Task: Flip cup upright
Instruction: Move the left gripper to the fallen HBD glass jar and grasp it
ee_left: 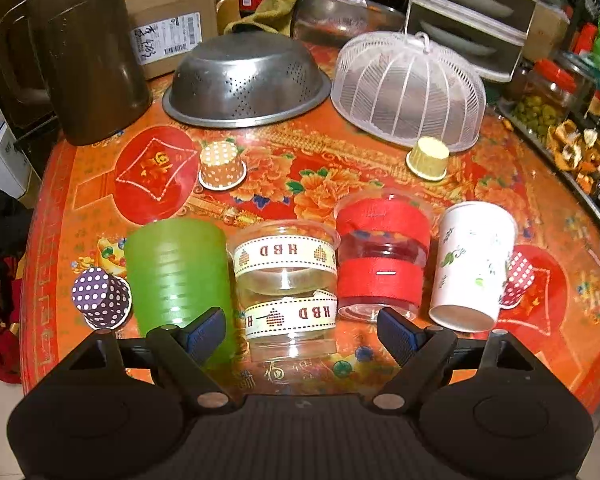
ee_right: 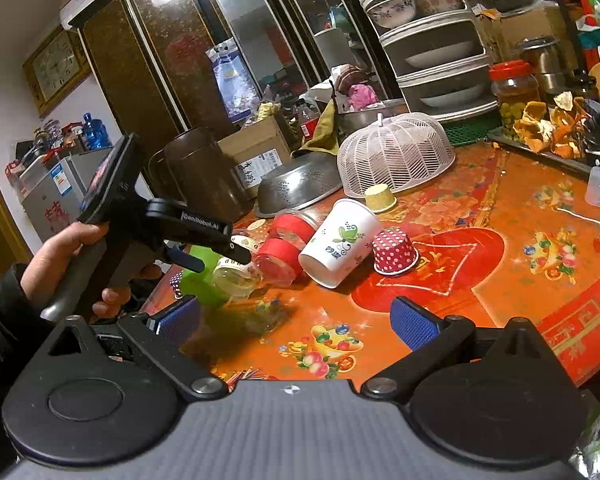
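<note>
Several cups stand upside down in a row on the red table. In the left wrist view they are a green cup point(ee_left: 176, 276), a clear cup with HBD ribbon point(ee_left: 286, 292), a clear cup with red bands point(ee_left: 382, 258) and a white paper cup point(ee_left: 472, 266). My left gripper point(ee_left: 302, 334) is open, its jaws on either side of the HBD cup's near end, not touching it. In the right wrist view my right gripper point(ee_right: 296, 322) is open and empty above the table, near the white paper cup point(ee_right: 340, 242) and the red-banded cup point(ee_right: 286, 250). The left gripper point(ee_right: 204, 254) hovers over the HBD cup point(ee_right: 236, 268).
Small upside-down paper cups: purple dotted point(ee_left: 100, 298), orange dotted point(ee_left: 222, 166), yellow point(ee_left: 428, 158), red dotted point(ee_right: 394, 250). A steel colander point(ee_left: 246, 80), white mesh food cover point(ee_left: 408, 88) and dark jug point(ee_left: 84, 52) stand behind. Shelves and jars line the right edge.
</note>
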Motion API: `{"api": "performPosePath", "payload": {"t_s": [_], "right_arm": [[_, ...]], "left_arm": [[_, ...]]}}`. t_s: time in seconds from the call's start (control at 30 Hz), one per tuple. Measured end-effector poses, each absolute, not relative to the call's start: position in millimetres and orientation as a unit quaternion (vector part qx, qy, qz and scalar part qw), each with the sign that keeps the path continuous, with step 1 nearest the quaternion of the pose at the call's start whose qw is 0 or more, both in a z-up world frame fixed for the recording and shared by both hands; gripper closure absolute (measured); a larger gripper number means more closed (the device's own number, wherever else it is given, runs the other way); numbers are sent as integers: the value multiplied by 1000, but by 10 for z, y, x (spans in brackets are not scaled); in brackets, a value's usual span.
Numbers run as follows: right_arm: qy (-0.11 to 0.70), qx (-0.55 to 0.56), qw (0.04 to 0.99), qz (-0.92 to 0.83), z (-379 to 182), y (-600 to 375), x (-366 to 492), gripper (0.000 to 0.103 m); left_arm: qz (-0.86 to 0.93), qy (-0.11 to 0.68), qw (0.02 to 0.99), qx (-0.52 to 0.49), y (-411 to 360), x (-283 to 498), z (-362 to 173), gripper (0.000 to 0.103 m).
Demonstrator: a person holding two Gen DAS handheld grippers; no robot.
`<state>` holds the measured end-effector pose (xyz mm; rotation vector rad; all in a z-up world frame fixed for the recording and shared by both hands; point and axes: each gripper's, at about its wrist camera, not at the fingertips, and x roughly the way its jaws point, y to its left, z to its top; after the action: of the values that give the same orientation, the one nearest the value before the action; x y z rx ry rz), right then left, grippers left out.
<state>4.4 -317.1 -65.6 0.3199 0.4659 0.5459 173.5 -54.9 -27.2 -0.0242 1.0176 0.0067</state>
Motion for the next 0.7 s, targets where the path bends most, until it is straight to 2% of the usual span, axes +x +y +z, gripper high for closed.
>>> {"api": "performPosePath", "payload": {"t_s": [0.23,0.3,0.43,0.5,0.7], "right_arm": [[228,161,921,271,-694,-3209,67,1],[228,163,921,272,-697,-3212,75,1],[229,162,921,270,-702,-3216,84,1],[230,162,921,270,-704,-3209,85,1],[233,159,921,269,-697,-3163,78,1]], "left_arm": [[11,499,866,9,-602,1852,-401,19],[13,500,866,13,-602,1867,-434,28],[13,507,862,9,-572,1892,-499,35],[16,508,861,11,-559,1891,-517,44],[13,481,876,29,-568,1729,-392,45]]}}
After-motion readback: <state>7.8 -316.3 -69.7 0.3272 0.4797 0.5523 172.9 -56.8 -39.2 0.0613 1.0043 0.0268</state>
